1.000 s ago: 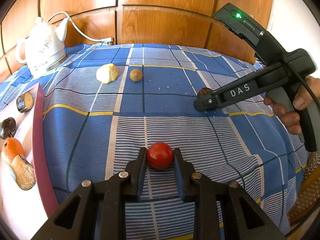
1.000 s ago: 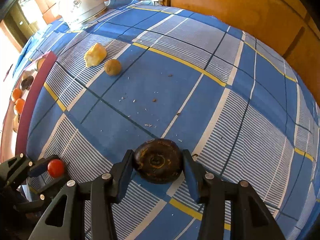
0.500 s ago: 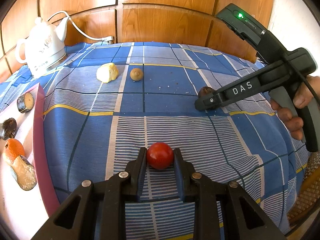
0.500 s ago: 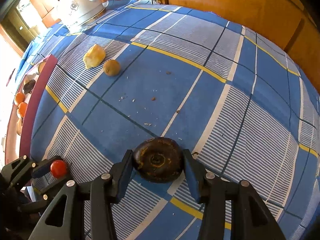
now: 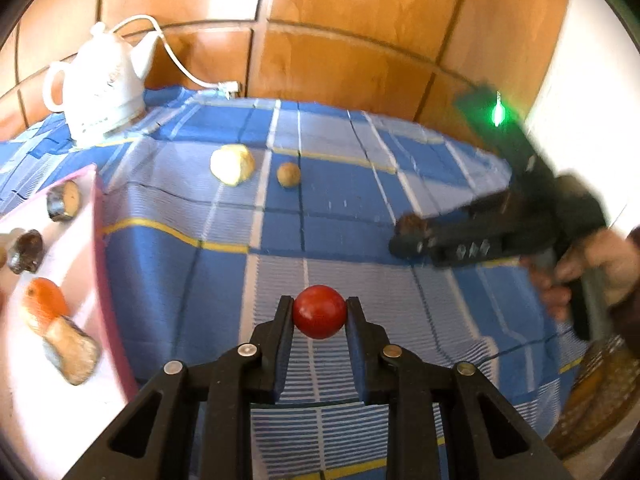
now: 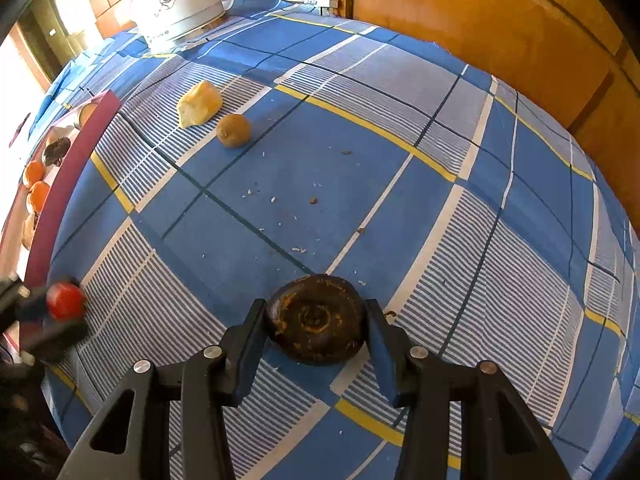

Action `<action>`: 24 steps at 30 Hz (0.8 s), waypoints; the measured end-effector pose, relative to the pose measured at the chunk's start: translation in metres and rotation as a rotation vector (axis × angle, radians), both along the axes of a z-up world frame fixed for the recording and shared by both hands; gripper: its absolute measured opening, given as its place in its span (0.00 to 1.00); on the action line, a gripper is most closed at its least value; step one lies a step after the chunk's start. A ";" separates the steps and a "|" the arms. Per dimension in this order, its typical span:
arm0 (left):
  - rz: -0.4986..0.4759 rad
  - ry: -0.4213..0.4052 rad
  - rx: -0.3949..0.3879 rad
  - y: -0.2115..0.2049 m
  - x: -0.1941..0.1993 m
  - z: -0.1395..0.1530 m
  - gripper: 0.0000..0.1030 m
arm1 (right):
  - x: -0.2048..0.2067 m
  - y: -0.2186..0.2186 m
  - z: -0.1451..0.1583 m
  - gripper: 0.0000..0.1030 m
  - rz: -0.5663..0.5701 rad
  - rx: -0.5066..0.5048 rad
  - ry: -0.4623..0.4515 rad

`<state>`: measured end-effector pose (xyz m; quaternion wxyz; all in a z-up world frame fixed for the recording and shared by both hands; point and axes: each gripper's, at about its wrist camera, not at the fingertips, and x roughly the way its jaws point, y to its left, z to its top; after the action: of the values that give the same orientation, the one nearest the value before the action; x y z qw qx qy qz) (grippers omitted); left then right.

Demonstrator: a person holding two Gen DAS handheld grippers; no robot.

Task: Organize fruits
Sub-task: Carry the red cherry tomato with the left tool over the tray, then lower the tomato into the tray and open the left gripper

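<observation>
A white electric kettle [image 5: 98, 88] stands far ahead and to the left of the fingers, on the blue checked tablecloth [image 6: 400, 208]. Its white cord [image 5: 176, 60] runs right toward the wooden panelled wall [image 5: 340, 40] behind.

Red round fruit [image 5: 319, 311] and dark brown disc-shaped fruit [image 6: 315, 318], each clamped between black fingers

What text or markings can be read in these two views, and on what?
None can be read.
Right tool: white marks along its side, motion-blurred, unreadable.
White kettle: a small printed emblem, too small to make out; blurred in the left wrist view.
Green light on the right tool's body: a lamp, no text.
</observation>
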<state>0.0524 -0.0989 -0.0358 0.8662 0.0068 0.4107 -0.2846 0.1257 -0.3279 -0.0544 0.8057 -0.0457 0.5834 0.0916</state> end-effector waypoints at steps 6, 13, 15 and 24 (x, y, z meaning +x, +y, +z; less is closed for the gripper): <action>0.095 -0.019 -0.084 0.047 0.007 0.038 0.25 | -0.006 0.006 0.003 0.47 0.003 -0.010 -0.009; 0.382 0.071 -0.113 0.144 0.034 0.033 0.25 | -0.010 0.017 0.005 0.47 0.003 -0.018 -0.010; 0.449 0.112 -0.124 0.166 0.041 0.024 0.25 | -0.010 0.019 0.005 0.47 0.004 -0.021 -0.011; 0.531 0.122 -0.048 0.201 0.063 0.007 0.25 | -0.009 0.019 0.005 0.47 0.002 -0.019 -0.010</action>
<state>0.1157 0.1026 -0.0288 0.8841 -0.1386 0.4426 -0.0571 0.1164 -0.3092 -0.0498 0.8080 -0.0545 0.5802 0.0868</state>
